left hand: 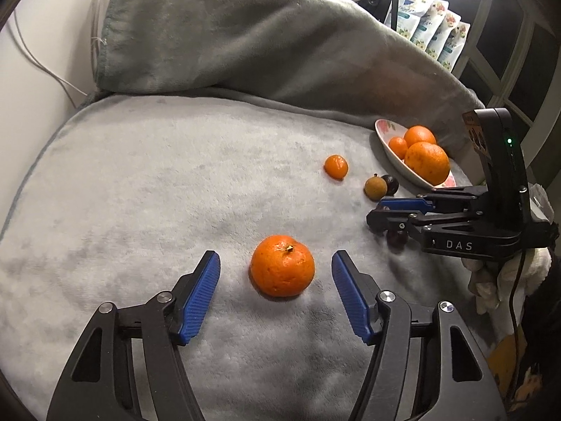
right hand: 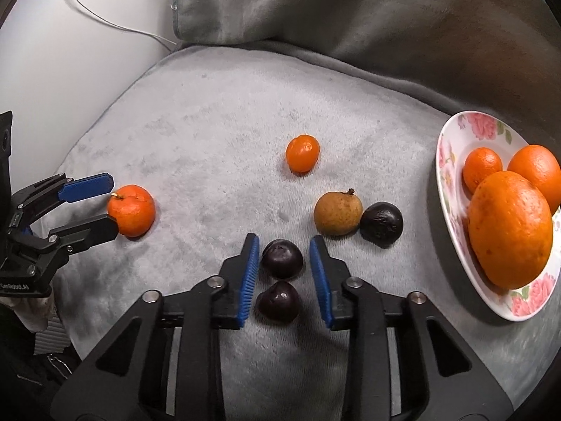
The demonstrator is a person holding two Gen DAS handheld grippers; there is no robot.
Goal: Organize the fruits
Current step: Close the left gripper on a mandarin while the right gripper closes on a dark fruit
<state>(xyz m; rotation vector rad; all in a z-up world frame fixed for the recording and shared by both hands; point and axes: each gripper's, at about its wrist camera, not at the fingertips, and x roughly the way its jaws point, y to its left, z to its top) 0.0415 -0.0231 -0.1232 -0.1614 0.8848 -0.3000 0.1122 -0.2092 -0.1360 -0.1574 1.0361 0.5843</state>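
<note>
My left gripper [left hand: 276, 258] is open, its blue fingers on either side of a mandarin [left hand: 282, 266] on the grey blanket, not touching it. It shows in the right wrist view [right hand: 112, 205] around the same mandarin [right hand: 131, 209]. My right gripper [right hand: 284, 242] is open around a dark round fruit [right hand: 282, 259]; a second dark fruit [right hand: 279, 302] lies further back between the fingers. It shows in the left wrist view [left hand: 380, 212]. A small orange [right hand: 302, 153], a tan fruit [right hand: 337, 213] and a third dark fruit [right hand: 381, 224] lie loose. A floral plate [right hand: 452, 161] holds three oranges [right hand: 510, 229].
A folded grey blanket [left hand: 245, 42] rises along the back. White wall and a cable [right hand: 105, 21] are at the left. Floral packets [left hand: 431, 21] stand at the back right. The blanket surface [left hand: 157, 175] stretches left of the fruits.
</note>
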